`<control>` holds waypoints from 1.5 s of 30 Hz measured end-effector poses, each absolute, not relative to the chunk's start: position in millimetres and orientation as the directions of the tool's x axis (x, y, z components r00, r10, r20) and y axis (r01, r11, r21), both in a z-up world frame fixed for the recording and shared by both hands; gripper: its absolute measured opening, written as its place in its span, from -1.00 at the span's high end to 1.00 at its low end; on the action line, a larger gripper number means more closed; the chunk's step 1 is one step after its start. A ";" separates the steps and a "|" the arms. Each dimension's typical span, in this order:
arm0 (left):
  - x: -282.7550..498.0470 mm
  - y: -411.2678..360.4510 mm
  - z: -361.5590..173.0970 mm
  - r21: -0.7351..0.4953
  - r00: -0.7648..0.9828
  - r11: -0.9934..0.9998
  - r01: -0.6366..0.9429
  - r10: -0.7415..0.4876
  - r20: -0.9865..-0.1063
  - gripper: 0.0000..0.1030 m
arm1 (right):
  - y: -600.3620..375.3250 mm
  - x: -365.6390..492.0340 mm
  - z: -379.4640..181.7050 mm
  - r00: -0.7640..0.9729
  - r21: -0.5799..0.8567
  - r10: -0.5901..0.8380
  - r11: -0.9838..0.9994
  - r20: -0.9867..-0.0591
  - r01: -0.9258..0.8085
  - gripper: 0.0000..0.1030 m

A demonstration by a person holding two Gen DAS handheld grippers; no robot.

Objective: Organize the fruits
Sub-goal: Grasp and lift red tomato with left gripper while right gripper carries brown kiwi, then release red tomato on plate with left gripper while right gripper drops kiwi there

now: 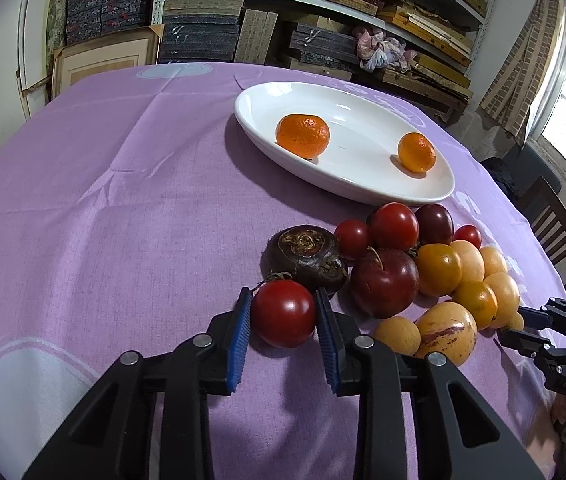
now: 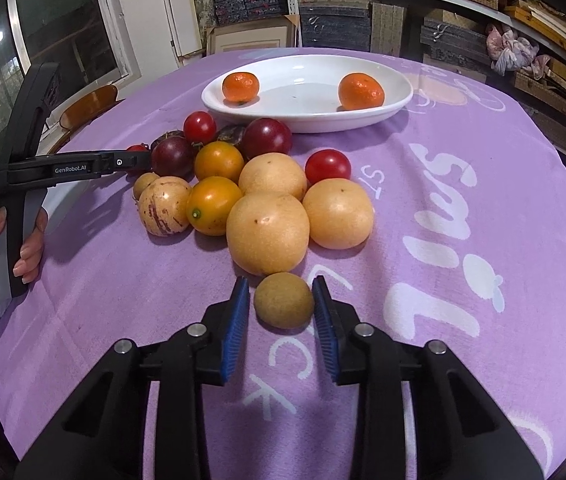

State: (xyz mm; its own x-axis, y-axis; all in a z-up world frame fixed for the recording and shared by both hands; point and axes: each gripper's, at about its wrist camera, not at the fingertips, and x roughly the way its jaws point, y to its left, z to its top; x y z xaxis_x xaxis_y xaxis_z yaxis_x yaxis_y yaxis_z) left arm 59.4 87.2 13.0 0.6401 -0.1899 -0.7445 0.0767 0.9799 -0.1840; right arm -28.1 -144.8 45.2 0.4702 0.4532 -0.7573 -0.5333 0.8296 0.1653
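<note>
A white oval plate [image 1: 363, 192] [image 2: 363, 122] holds two mandarins [image 1: 302, 135] [image 1: 416, 152]. A pile of fruit lies in front of it: red tomatoes, dark plums, orange tomatoes, pale yellow round fruits and a dark water chestnut [image 1: 304, 258]. My left gripper [image 1: 284, 312] has its blue pads on both sides of a red tomato [image 1: 284, 313] resting on the cloth, touching or nearly touching it. My right gripper [image 2: 283, 300] straddles a small brown longan [image 2: 284, 300] on the cloth, with a small gap on the left side.
The round table wears a purple cloth [image 1: 123, 200] with white print. Shelves of boxes [image 1: 323, 8] stand behind it. A wooden chair [image 1: 555, 232] stands at the right edge. The left gripper body and the hand that holds it [image 2: 23, 184] show in the right wrist view.
</note>
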 end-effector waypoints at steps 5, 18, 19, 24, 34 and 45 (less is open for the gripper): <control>53.6 88.3 15.8 -0.174 0.655 0.981 0.081 -0.184 -0.733 0.40 | -144.4 -27.6 45.6 0.467 0.169 0.458 0.826 -0.756 -0.537 0.44; 51.9 109.0 60.1 -0.244 0.732 0.969 0.038 -0.193 -0.653 0.40 | -169.4 -17.7 92.9 0.525 0.239 0.533 0.816 -0.663 -0.526 0.45; 58.4 108.5 69.0 -0.246 0.737 0.969 0.040 -0.195 -0.647 0.40 | -170.6 -9.9 105.2 0.542 0.226 0.526 0.821 -0.655 -0.524 0.45; 101.7 88.7 99.2 -0.249 0.745 0.966 0.074 -0.219 -0.630 0.40 | -156.7 47.9 153.9 0.597 0.200 0.515 0.834 -0.614 -0.514 0.45; 204.2 56.8 80.4 -0.174 0.674 0.981 0.082 -0.183 -0.716 0.40 | -62.5 125.5 109.5 0.510 0.157 0.508 0.798 -0.694 -0.581 0.45; 245.8 78.6 45.9 -0.198 0.616 0.980 0.020 -0.169 -0.769 0.39 | -45.6 140.0 69.7 0.460 0.111 0.447 0.799 -0.767 -0.591 0.35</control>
